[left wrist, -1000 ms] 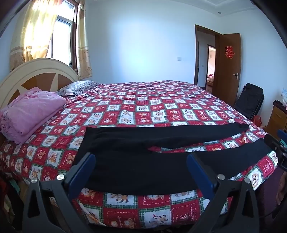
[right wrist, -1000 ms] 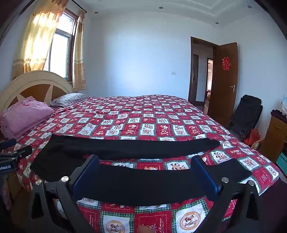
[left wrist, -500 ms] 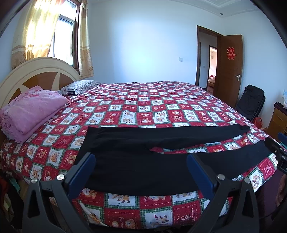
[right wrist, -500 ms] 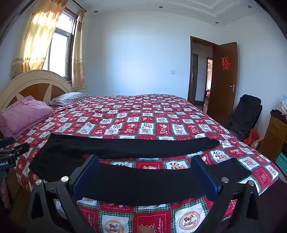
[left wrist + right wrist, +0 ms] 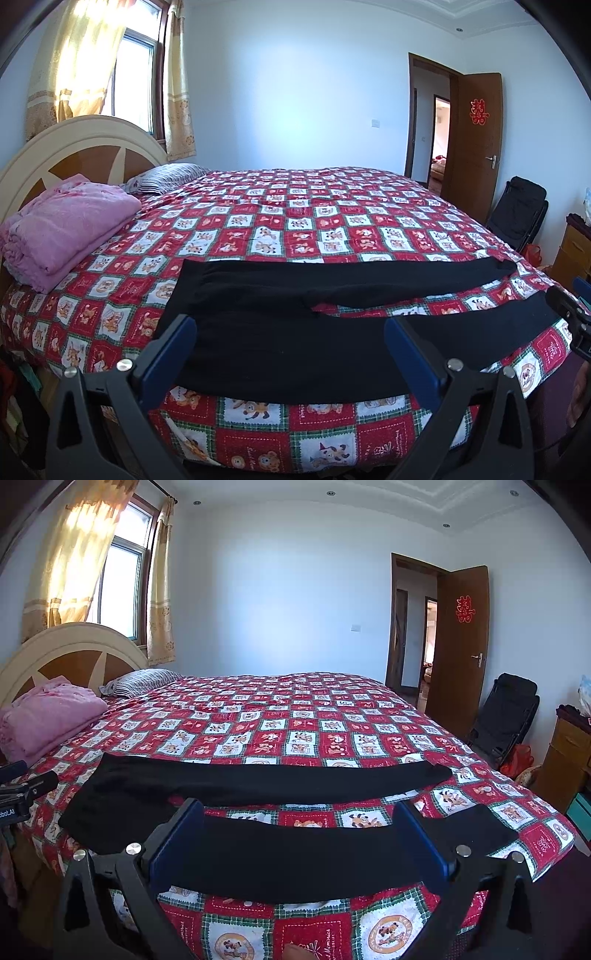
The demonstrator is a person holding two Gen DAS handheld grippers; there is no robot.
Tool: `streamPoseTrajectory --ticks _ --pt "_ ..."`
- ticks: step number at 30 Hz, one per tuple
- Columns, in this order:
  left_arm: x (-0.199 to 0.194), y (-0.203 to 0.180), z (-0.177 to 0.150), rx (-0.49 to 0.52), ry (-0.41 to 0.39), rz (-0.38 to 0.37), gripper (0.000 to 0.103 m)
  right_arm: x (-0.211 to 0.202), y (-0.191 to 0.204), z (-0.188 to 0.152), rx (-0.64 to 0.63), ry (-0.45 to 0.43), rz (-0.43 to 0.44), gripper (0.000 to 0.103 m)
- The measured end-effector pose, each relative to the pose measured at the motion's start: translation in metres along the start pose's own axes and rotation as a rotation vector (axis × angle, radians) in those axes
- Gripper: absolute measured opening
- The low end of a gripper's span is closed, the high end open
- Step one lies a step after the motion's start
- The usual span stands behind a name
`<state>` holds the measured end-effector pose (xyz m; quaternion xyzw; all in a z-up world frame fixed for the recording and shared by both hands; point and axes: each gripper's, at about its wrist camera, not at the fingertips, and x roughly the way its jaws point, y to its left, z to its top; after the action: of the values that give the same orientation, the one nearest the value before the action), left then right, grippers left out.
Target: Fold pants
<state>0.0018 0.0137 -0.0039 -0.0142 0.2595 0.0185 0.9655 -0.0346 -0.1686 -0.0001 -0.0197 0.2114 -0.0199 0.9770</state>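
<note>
Black pants lie flat along the near edge of the bed, waist to the left, two legs spread toward the right; they also show in the right wrist view. My left gripper is open and empty, held in front of the bed edge before the waist and crotch part. My right gripper is open and empty, held before the near leg. The right gripper shows at the right edge of the left wrist view, the left gripper at the left edge of the right wrist view.
The bed has a red checked cartoon quilt. A folded pink blanket and a striped pillow lie by the headboard. A black folding chair, a wooden cabinet and an open door stand right.
Both grippers stay open and empty. The left wrist view has shifted slightly, so the pants sit a little further left and lower in it. The pants have not moved.
</note>
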Motion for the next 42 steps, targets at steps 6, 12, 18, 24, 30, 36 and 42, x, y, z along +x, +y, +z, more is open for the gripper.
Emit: streamPoseTrajectory --ticks 6,12,18,24,30,36,42 --pt "0.0006 0.0001 0.0 -0.003 0.0 0.003 0.103 0.0007 0.0002 -0.0007 0.0 0.0 -0.004 0.102" --pt "0.001 0.0006 0.0006 -0.001 0.0 0.001 0.103 0.0009 -0.0007 -0.0009 -0.001 -0.001 -0.004 0.102" --pt "0.0008 0.0005 0.0003 -0.003 -0.001 0.002 0.103 0.0015 -0.0005 -0.0017 -0.001 0.002 -0.005 0.102" --pt "0.0009 0.0008 0.0003 -0.001 0.002 0.0 0.103 0.0019 0.0002 -0.002 -0.001 0.005 -0.006 0.102" --pt "0.0017 0.0022 -0.0005 -0.003 0.002 0.001 0.103 0.0033 0.0003 -0.002 0.0 0.008 -0.007 0.102" --pt "0.0015 0.002 -0.0008 -0.002 0.005 0.001 0.103 0.006 -0.0021 -0.0032 0.0 0.015 -0.01 0.102" --pt "0.0043 0.0057 -0.0051 -0.003 0.01 0.0 0.103 0.0096 -0.0026 -0.0044 -0.002 0.024 -0.01 0.102"
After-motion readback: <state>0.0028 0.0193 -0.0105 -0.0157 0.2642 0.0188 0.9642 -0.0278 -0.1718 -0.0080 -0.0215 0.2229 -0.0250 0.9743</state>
